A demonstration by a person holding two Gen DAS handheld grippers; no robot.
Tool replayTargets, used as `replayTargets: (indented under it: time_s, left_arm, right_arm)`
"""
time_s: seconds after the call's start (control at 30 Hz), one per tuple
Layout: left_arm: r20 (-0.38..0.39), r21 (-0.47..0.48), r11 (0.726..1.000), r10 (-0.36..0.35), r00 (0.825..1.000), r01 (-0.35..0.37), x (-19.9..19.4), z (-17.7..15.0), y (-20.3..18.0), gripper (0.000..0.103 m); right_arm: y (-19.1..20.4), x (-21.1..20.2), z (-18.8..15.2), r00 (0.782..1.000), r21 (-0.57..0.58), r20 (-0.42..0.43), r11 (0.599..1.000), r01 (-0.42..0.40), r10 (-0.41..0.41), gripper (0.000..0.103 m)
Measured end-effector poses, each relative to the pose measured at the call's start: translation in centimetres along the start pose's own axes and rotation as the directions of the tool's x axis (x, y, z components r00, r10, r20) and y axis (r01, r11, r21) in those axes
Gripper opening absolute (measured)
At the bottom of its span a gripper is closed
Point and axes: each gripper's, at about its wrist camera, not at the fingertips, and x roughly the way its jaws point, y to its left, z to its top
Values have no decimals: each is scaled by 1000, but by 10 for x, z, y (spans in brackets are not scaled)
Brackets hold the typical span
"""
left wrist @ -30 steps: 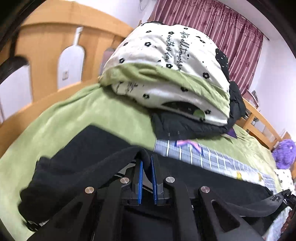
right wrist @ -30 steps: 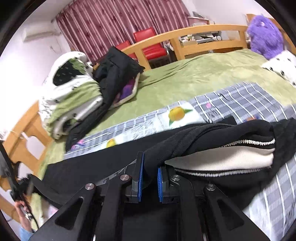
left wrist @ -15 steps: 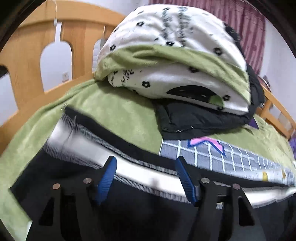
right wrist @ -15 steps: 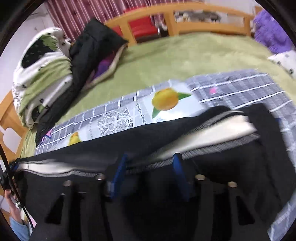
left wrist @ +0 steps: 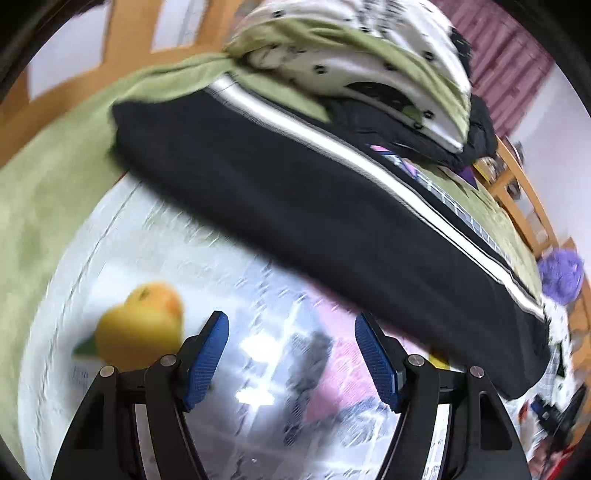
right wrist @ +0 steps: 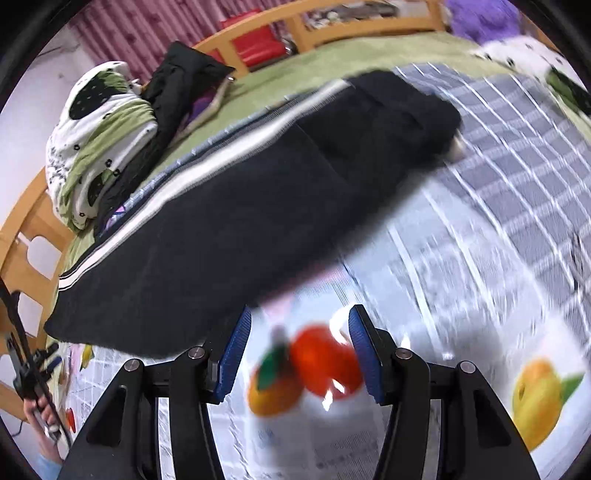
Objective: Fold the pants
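Pants [left wrist: 332,221] are lying folded lengthwise on the bed [left wrist: 44,192]; left tool [left wrist: 291,354] and right tool [right wrist: 299,350] are hovering spread apart, gripping nothing.

Both grippers (blurred) seemingly wide-jawed, empty.

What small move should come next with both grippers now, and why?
Probably reach back toward one end of the black pants with the white side stripe for a crosswise fold: they lie folded lengthwise, and the left gripper and right gripper both hang open and empty.

Black script on the white bedding [left wrist: 373,22] is too blurred to read
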Motion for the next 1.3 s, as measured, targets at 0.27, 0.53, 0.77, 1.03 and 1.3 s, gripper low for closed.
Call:
replayTargets:
  time_s: [0.27,0.53,0.77,1.03,1.3]
  left_arm:
    - [17,-66,997,-33,999,34,11,21,24,69]
    - [93,-192,974,-103,990,119,49,60,39,64]
    - [84,-254,961,-92,992,110,71,84,39,10]
    - [88,-70,982,-168,982,174,-19,47,-6,10]
    - [-59,47,987,-151,987,154,-68,-65,-3,10]
  right_arm:
    - [-5,14,13,997,78,42,994,-75,72,54]
    - [-1,72,72,995,127,85,990,-57,46,54]
    - [-6,90,101,994,192,109,981,-8,-13,14]
    - [-16,-14,93,984,107,177,994,5,-24,13]
    - [-96,-104,7,989,90,97,991,99,-108,14]
